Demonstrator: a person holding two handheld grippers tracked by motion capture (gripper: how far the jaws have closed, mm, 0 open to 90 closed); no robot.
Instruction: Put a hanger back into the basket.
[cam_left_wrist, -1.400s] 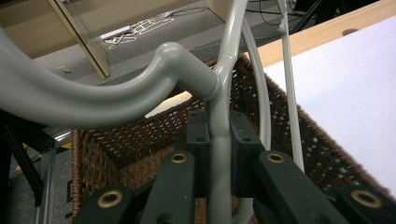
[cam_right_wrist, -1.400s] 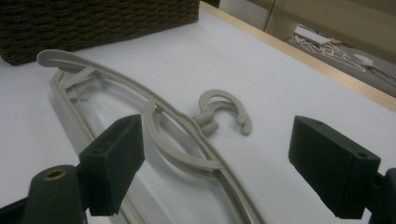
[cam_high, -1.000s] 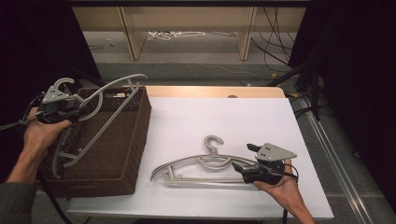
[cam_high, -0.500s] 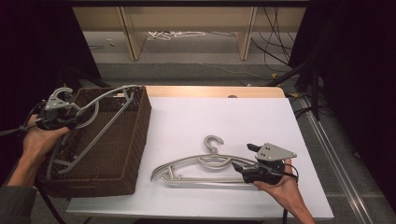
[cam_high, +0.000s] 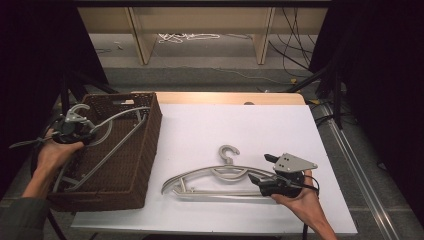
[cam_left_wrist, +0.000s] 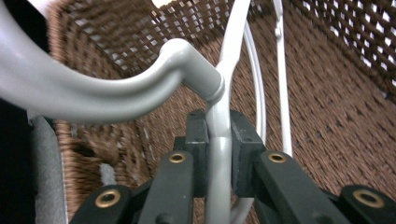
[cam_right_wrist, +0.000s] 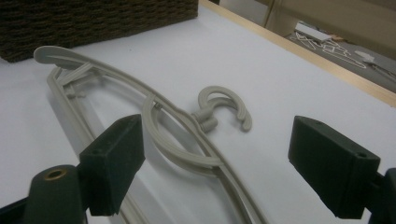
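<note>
One grey hanger (cam_high: 107, 137) sits in the wicker basket (cam_high: 135, 170), left tongs (cam_high: 75, 131) clamping it.

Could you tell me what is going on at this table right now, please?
A person is putting grey plastic hangers into a brown wicker basket. The left gripper is clamped on one hanger, which lies tilted inside the basket. The right gripper is open, its jaws either side of a second grey hanger lying flat on the white table, not yet gripped.
</note>
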